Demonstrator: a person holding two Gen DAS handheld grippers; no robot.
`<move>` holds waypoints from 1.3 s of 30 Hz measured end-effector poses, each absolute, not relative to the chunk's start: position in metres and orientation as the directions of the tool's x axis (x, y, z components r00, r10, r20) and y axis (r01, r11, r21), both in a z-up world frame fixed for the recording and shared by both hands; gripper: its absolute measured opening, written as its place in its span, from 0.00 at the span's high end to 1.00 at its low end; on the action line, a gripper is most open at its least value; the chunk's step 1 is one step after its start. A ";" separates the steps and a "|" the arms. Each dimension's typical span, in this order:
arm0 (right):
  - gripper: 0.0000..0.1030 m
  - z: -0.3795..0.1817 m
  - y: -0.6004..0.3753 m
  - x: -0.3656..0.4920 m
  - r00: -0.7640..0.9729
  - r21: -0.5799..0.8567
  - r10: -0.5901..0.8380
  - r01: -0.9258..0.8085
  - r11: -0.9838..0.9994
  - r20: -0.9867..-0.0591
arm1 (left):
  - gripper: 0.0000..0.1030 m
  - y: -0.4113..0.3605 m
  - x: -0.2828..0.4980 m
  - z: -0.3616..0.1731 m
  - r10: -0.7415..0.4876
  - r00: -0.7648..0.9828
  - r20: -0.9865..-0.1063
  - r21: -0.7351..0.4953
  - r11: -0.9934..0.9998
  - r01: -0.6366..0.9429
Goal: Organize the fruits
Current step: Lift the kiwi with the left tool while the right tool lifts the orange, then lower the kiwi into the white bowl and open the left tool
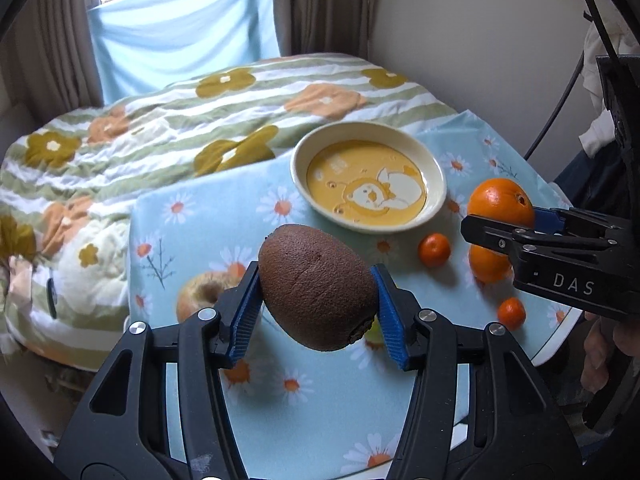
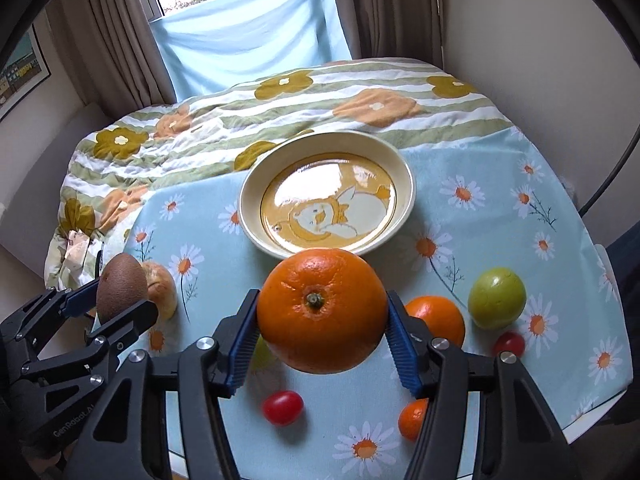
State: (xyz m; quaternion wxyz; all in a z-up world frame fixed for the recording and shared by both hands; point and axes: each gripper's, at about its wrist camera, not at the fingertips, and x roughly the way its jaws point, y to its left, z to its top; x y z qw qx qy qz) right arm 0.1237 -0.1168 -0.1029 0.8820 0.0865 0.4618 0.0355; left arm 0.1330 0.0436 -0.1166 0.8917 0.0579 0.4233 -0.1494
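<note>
My left gripper (image 1: 316,300) is shut on a brown kiwi (image 1: 316,284) and holds it above the daisy tablecloth; it also shows at the left of the right wrist view (image 2: 108,300) with the kiwi (image 2: 120,288). My right gripper (image 2: 322,336) is shut on a large orange (image 2: 322,310), held just in front of the cream and yellow bear plate (image 2: 404,184). In the left wrist view the right gripper (image 1: 500,228) holds the orange (image 1: 498,200) to the right of the plate (image 1: 436,180). The plate holds no fruit.
On the cloth lie an apple (image 2: 160,288), a second orange (image 2: 438,318), a green fruit (image 2: 496,298), two red tomatoes (image 2: 282,408) (image 2: 509,344) and small mandarins (image 2: 412,420) (image 1: 434,250) (image 1: 511,313). A flowered quilt (image 2: 200,132) lies behind the table.
</note>
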 end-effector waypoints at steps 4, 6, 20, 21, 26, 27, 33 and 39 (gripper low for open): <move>0.47 -0.089 -0.132 0.145 0.586 0.187 0.148 0.006 0.982 -0.797 | 0.43 0.029 0.159 -0.103 -0.232 0.620 -0.750 -0.027 0.947 0.321; 0.47 -0.085 -0.139 0.158 0.591 0.184 0.153 -0.008 0.983 -0.792 | 0.43 0.019 0.172 -0.100 -0.232 0.631 -0.741 -0.025 0.947 0.320; 0.47 -0.098 -0.181 0.256 0.560 0.203 0.242 -0.132 0.970 -0.792 | 0.43 -0.040 0.279 -0.135 -0.165 0.617 -0.770 0.018 0.960 0.280; 0.47 -0.100 -0.183 0.261 0.557 0.204 0.245 -0.137 0.969 -0.794 | 0.43 -0.043 0.286 -0.141 -0.159 0.612 -0.775 0.024 0.959 0.281; 0.47 -0.110 -0.194 0.287 0.539 0.207 0.253 -0.145 0.967 -0.803 | 0.43 -0.057 0.315 -0.166 -0.142 0.586 -0.798 0.048 0.954 0.296; 0.47 -0.113 -0.196 0.291 0.536 0.208 0.253 -0.145 0.967 -0.805 | 0.43 -0.061 0.320 -0.171 -0.136 0.580 -0.803 0.056 0.952 0.301; 0.46 -0.127 -0.208 0.311 0.505 0.213 0.247 -0.127 0.969 -0.827 | 0.43 -0.076 0.339 -0.195 -0.120 0.542 -0.832 0.086 0.937 0.340; 0.46 -0.127 -0.219 0.320 0.505 0.212 0.232 -0.097 0.972 -0.831 | 0.43 -0.083 0.345 -0.211 -0.119 0.511 -0.851 0.094 0.924 0.370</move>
